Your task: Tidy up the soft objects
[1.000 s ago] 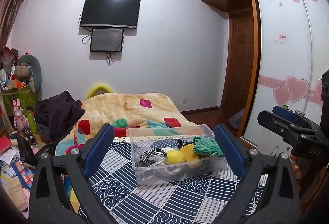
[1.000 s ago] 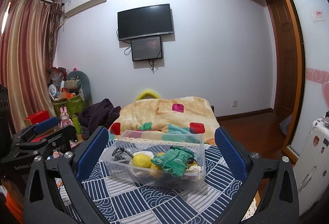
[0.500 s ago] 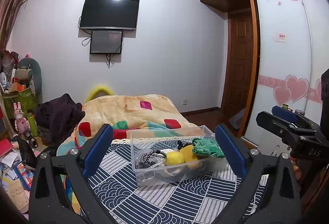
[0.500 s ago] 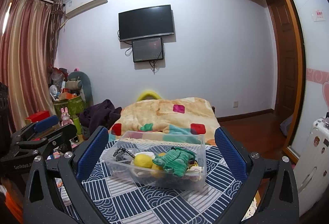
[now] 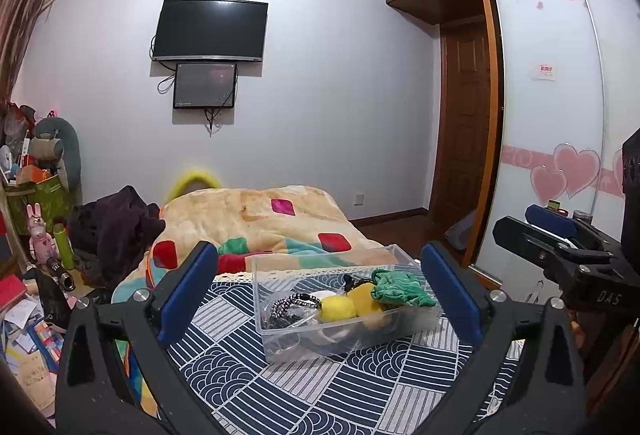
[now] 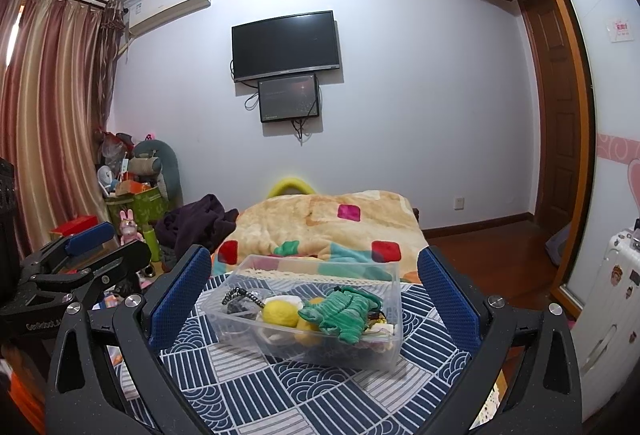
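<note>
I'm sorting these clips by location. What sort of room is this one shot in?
Most likely a home bedroom. A bed with a patchwork blanket fills the middle, a TV hangs on the wall facing it, and a sliding-door wardrobe with heart decals runs along one side.

One clear plastic bin is seen at lower centre of the frame, and in it two yellow balls, one green knitted cloth and one black-and-white braided cord are counted. Two wall screens are counted at upper centre, and two grippers are counted: left gripper, right gripper.
</note>
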`<control>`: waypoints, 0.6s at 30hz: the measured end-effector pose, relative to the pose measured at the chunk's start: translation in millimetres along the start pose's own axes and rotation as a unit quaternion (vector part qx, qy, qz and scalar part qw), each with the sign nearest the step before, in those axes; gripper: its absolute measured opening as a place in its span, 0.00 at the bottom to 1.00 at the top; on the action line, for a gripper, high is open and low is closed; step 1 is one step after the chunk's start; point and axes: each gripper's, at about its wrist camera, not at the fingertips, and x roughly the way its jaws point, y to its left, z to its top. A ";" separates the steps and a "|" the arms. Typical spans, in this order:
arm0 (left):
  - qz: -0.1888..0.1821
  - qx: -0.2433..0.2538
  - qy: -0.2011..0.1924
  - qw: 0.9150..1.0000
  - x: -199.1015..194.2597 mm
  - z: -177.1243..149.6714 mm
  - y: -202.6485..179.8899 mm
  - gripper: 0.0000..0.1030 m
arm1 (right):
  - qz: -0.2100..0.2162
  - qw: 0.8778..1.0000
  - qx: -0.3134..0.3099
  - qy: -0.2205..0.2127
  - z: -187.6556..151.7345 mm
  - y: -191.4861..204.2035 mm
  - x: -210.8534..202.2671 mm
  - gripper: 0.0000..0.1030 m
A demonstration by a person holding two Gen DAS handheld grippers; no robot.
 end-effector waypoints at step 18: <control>-0.005 -0.004 0.000 1.000 -0.4 0.8 2.8 1.00 | 0.000 1.000 -0.001 0.000 -0.4 0.2 -0.2 1.00</control>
